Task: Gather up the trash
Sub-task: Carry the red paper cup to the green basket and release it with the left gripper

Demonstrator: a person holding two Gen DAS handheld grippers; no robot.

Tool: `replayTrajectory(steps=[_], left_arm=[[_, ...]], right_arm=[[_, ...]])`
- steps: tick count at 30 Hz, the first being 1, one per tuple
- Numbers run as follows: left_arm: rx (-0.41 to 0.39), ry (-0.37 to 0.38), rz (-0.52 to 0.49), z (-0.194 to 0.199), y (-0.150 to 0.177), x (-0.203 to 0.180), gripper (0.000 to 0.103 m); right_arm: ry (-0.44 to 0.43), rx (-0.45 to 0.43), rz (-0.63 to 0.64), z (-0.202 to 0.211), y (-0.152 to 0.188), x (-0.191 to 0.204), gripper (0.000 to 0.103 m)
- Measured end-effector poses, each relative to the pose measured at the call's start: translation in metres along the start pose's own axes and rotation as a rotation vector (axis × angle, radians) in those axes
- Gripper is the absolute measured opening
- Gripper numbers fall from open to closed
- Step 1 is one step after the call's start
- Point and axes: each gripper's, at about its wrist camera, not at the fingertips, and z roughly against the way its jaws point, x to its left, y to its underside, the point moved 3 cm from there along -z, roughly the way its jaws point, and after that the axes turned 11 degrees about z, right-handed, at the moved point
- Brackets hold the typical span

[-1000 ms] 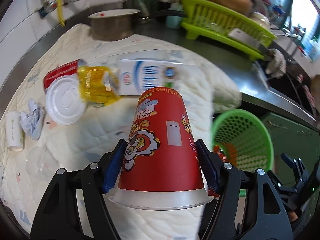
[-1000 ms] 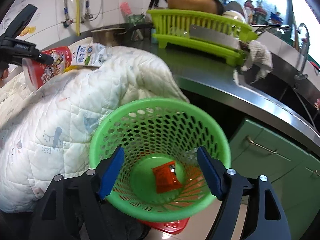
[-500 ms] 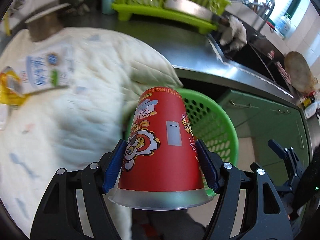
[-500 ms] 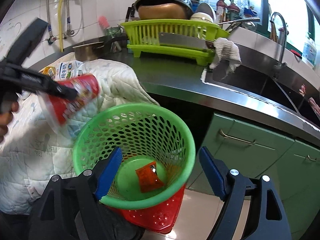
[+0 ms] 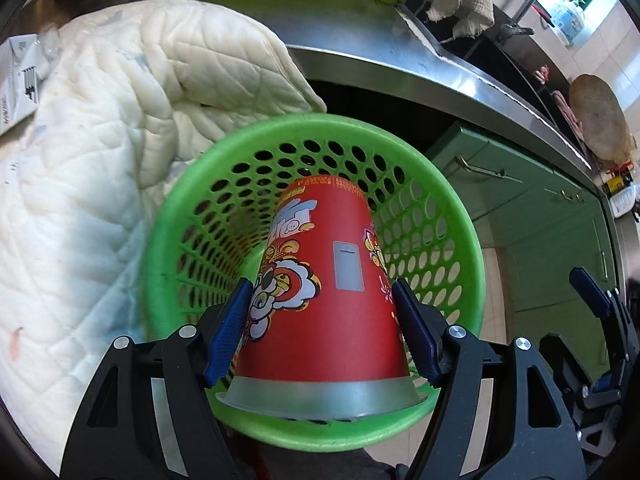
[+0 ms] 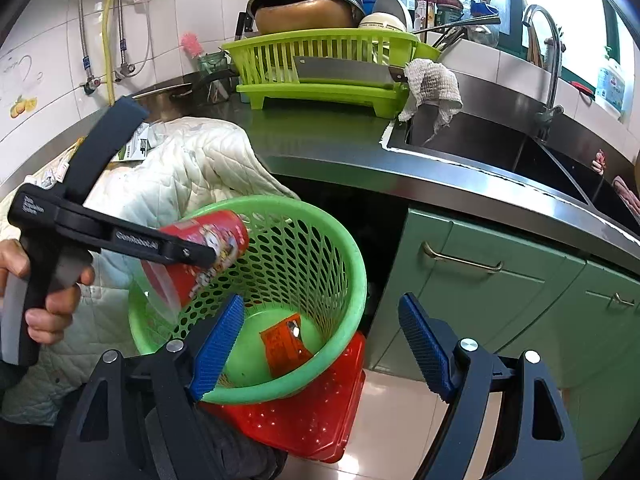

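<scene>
A red paper cup (image 5: 316,240) with cartoon print lies rim toward the camera, and my left gripper (image 5: 321,292) is shut on its sides. The cup points base-first into the mouth of a green perforated basket (image 5: 256,136). In the right wrist view the same cup (image 6: 208,240) hangs tilted over the basket's rim (image 6: 352,264), with a hand (image 6: 56,300) on the left gripper's handle. An orange wrapper (image 6: 286,340) lies on the basket's floor. My right gripper (image 6: 320,308) stands open just before the basket with nothing gripped.
The basket stands on a red perforated crate (image 6: 312,420) on the floor. A white quilted cloth (image 5: 100,160) hangs over the steel counter (image 6: 340,148) to the left, with a milk carton (image 5: 20,76) on it. A sink (image 6: 480,148), a lime dish rack (image 6: 320,68) and green cabinet doors (image 6: 480,280) lie to the right.
My left gripper has carried the red cup off the cloth-covered counter, rightward and down, to the basket's mouth. The right gripper has shifted a little, so the basket sits further left in its view.
</scene>
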Motion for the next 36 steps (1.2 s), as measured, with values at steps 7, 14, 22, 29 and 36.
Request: replayTrajectory(steps=[7,14,22,29,36], left_arm=[[0.005,0.043,-0.001,-0.002,0.007,-0.007,0.077],[-0.048,0.041,-0.004,0.033,0.01,0.001,0.077],[-0.17,-0.023,0.018,0.1,0.011,0.037,0.077],[-0.301,-0.15,0.086,0.166,0.02,0.099,0.077],[-0.414,-0.303,0.17,0.227,0.037,0.168,0.081]], right_arm=[[0.005,0.003,-0.004,0.0,0.002,-0.001,0.077],[0.005,-0.013,0.012,0.007,-0.005,0.002,0.077],[-0.026,-0.051,0.088,0.013,-0.028,0.031,0.08],[-0.078,-0.092,0.158,0.015,-0.052,0.066,0.081],[-0.137,-0.125,0.224,0.015,-0.072,0.103,0.084]])
